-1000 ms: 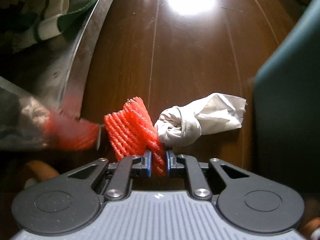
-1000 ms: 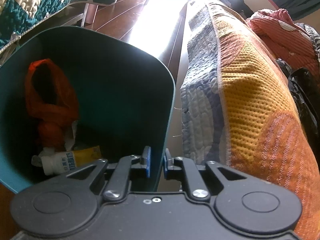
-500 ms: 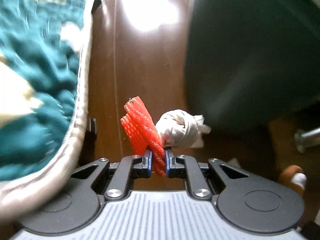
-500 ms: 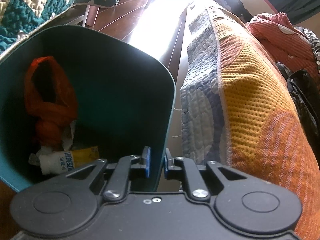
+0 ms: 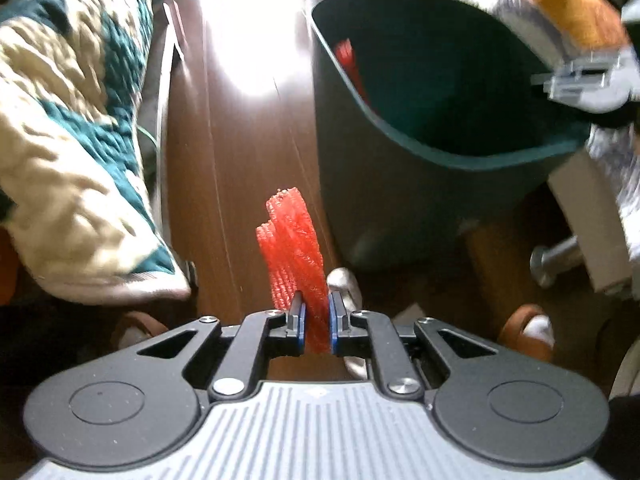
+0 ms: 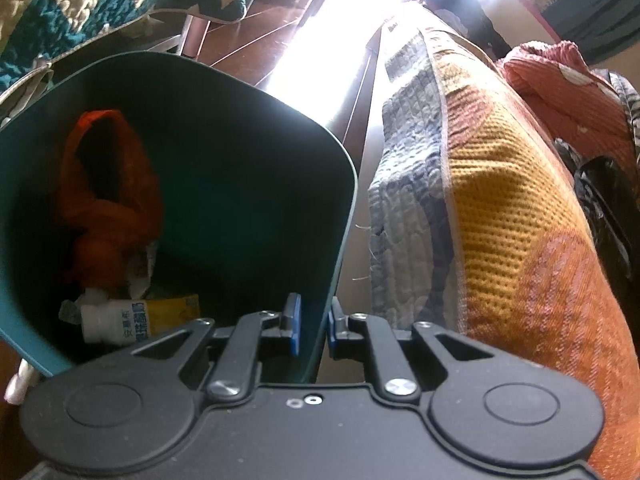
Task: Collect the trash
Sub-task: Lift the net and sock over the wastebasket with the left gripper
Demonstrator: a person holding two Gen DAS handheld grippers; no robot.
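Observation:
My left gripper (image 5: pixel 317 322) is shut on a red foam net (image 5: pixel 291 236) and holds it above the wood floor, left of and below the dark green trash bin (image 5: pixel 404 184). A bit of the crumpled white tissue (image 5: pixel 343 280) shows just behind the right finger. My right gripper (image 6: pixel 313 326) is shut on the bin's rim (image 6: pixel 332 264) and holds the bin tilted. Inside the bin lie an orange bag (image 6: pixel 108 196), a white and yellow bottle (image 6: pixel 132 320) and some paper. The right gripper also shows at the bin's far rim in the left wrist view (image 5: pixel 584 80).
A teal and cream quilt (image 5: pixel 68 132) hangs at the left. A patchwork quilt in orange, yellow and grey (image 6: pixel 512 232) lies to the right of the bin. A metal furniture leg (image 5: pixel 556 260) stands on the floor at the right. Bright glare covers the floor ahead.
My left gripper has lifted the red net off the floor and swung toward the bin, whose opening has come into view. The tissue is now mostly hidden. The right gripper has held still on the rim.

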